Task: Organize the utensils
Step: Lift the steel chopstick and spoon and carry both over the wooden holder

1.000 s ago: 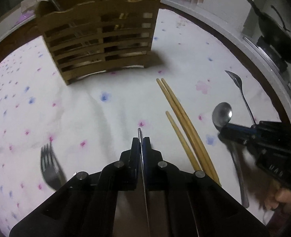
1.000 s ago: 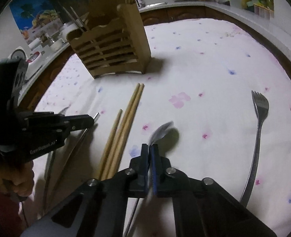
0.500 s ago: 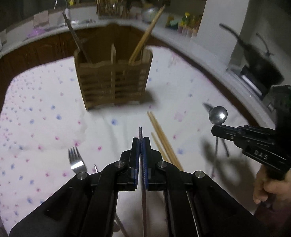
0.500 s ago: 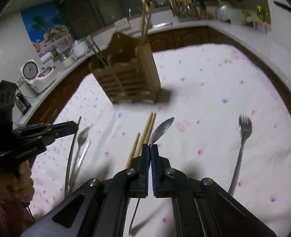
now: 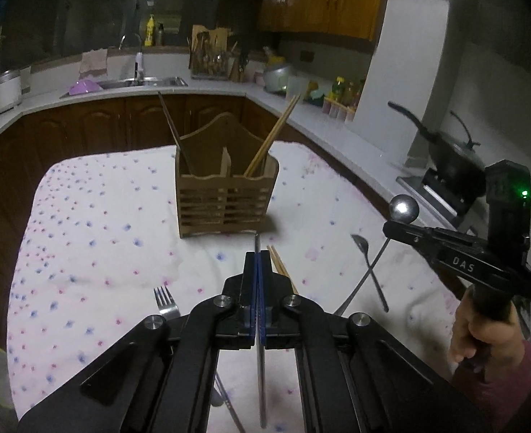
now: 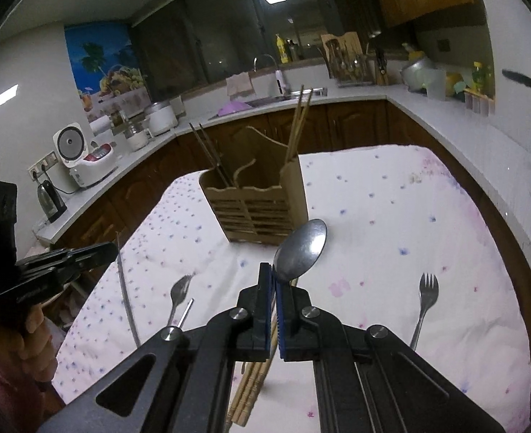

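Mid-carry: left gripper jaws clamped on a metal chopstick, right gripper jaws clamped on a spoon, next to drop each into the wooden holder at frame centre.

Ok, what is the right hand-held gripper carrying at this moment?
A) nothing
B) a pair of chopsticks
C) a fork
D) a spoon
D: the right hand-held gripper is shut on a spoon, its bowl sticking up above the pads, clear of the tablecloth; the fork lies on the cloth.

Slatted wooden caddy, matt; glossy metal spoon and fork; soft flower-printed cloth (slightly rumpled); pale wooden chopsticks
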A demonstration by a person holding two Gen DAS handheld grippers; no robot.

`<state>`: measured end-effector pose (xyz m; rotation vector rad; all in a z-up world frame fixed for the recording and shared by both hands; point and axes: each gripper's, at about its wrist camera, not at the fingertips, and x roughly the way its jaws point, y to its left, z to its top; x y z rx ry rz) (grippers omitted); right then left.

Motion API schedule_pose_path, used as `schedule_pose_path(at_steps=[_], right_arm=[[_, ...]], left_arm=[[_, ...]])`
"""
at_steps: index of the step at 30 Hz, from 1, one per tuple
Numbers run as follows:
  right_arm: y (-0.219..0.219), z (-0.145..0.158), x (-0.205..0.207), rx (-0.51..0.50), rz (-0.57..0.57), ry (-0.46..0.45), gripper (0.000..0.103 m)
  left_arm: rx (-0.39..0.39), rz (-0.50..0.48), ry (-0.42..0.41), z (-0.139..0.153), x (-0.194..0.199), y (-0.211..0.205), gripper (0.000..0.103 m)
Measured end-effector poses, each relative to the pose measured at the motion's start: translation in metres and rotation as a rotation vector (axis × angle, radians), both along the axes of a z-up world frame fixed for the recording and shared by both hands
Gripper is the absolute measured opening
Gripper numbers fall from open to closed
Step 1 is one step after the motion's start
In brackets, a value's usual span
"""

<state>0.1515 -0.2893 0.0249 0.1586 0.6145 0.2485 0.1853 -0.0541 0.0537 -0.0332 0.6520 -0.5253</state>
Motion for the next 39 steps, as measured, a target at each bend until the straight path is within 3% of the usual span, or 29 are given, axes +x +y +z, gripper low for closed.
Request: schedule_pose_path(at_steps=[6,9,12,14,16,24,26,28,29,34,39], right_arm=[[0.006,0.010,0.001,-0.012,0.009,-0.023,0.002],[0.004,0.010,-0.002,-0.015,0.004,-0.028,0.002],[0.001,0.010,-0.002,-0.010,-0.002,-0.029,0.002],[-0.003,0.009,-0.002,-0.005,-0.006,-0.028,0.002],[-0.007,0.007,-0.002,-0.004,-0.013,-0.022,0.002],[-0.029,-0.003,-0.002,0.022,-0.037,-0.001,0.002],[-0.033,-0.005,-0.003,0.030,-0.042,0.001,0.002],[-0.038,-0.006,-0.004,0.039,-0.046,0.002,0.002],[-0.039,-0.006,-0.004,0.043,-0.048,0.002,0.002],[-0.044,-0.007,-0.006,0.057,-0.049,0.003,0.002],[-0.043,-0.004,-0.011,0.057,-0.046,-0.007,0.002]], left_arm=[[-0.014,0.000,-0.005,0.004,-0.001,0.004,0.000],[0.019,0.002,0.045,-0.006,0.008,0.001,0.000],[0.050,-0.003,0.153,-0.032,0.025,-0.009,0.002],[0.077,-0.004,0.225,-0.051,0.037,-0.019,0.033],[0.104,-0.001,0.263,-0.071,0.050,-0.033,0.040],[0.271,0.006,0.364,-0.127,0.090,-0.085,0.039],[0.329,0.017,0.381,-0.140,0.096,-0.094,0.022],[0.369,0.021,0.340,-0.142,0.098,-0.101,0.017],[0.380,0.017,0.335,-0.142,0.100,-0.103,0.007],[0.362,0.005,0.314,-0.139,0.094,-0.101,0.003],[0.227,0.016,0.271,-0.113,0.070,-0.068,0.003]])
